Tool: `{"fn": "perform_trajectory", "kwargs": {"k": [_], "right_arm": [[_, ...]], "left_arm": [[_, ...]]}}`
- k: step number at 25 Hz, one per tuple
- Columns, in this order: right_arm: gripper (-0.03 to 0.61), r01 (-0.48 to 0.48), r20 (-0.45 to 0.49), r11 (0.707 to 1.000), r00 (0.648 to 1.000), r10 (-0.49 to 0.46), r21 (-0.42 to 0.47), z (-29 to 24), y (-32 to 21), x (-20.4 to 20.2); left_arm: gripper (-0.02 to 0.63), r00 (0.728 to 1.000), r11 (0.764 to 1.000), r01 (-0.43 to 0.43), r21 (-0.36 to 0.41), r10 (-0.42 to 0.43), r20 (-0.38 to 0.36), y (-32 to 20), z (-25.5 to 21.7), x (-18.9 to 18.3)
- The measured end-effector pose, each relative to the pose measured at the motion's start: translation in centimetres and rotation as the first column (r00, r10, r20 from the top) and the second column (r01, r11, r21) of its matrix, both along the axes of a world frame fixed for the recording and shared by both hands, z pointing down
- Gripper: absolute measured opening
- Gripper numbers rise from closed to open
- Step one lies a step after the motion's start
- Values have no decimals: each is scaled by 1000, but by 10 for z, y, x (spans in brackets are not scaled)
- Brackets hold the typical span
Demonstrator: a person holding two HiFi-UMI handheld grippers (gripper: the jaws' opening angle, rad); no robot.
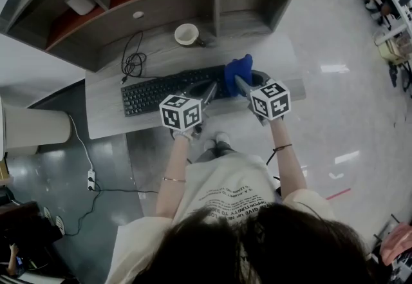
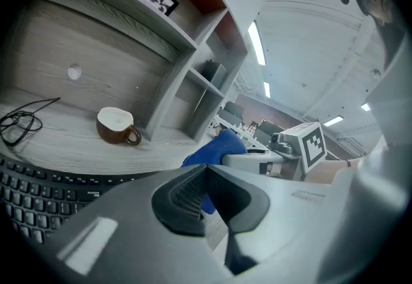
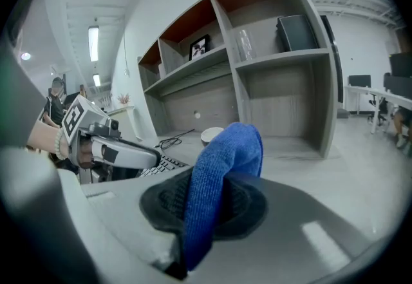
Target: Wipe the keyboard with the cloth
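Right gripper view: right gripper (image 3: pixel 205 205) fingers are clenched on the cloth (image 3: pixel 226 151), fuzzy blue microfibre folded into a soft hump standing past the fingers. Left gripper (image 2: pixel 205 179) fingers are pressed together with nothing between. The keyboard (image 1: pixel 161 92) lies just ahead of and below both sets of fingers: black, flat, ridged with keys, on the grey wood-grain counter (image 1: pixel 109 118). Suggest laying the hump flat on the keys, then light, long strokes so the pile doesn't snag.

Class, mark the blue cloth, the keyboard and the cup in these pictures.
blue cloth (image 3: pixel 222 170), right gripper view, middle of its upright fold.
keyboard (image 1: pixel 154 93), head view, middle of its keys.
cup (image 2: pixel 114 129), left gripper view, its brown side.
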State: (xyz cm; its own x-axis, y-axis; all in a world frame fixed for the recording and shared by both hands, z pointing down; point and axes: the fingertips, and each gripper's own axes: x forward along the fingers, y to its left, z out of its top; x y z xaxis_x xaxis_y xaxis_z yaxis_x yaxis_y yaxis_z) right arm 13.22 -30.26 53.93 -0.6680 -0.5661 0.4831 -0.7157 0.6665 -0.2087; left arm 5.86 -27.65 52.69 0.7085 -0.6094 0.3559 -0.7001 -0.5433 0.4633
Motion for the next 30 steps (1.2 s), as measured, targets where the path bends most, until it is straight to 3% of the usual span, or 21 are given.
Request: {"fn": "perform_trajectory", "kwargs": {"k": [4,9,14,20,30], "right_arm": [[58,46,-54,999,997,-46,-1,12,-2,-10],[58,59,-24,998,998,-59,-28,19,-6,-25],[58,7,37,998,999,-4,-69,27,-6,-37],[58,-67,77,992,994,75,-104,34,-4,-48],[58,-124,41,986,991,130,-111,37,-1,-68]], "left_arm": [[2,1000,999,30,-24,-30,0,-1,10,-4],[2,997,996,80,-45,-79,11,-4,23,-18],[2,993,992,119,-41,-120,-7,-7,25,-37],[2,996,994,87,-61,-88,-23,4,36,-47],[2,999,997,39,-69,-41,-28,7,38,-64]]}}
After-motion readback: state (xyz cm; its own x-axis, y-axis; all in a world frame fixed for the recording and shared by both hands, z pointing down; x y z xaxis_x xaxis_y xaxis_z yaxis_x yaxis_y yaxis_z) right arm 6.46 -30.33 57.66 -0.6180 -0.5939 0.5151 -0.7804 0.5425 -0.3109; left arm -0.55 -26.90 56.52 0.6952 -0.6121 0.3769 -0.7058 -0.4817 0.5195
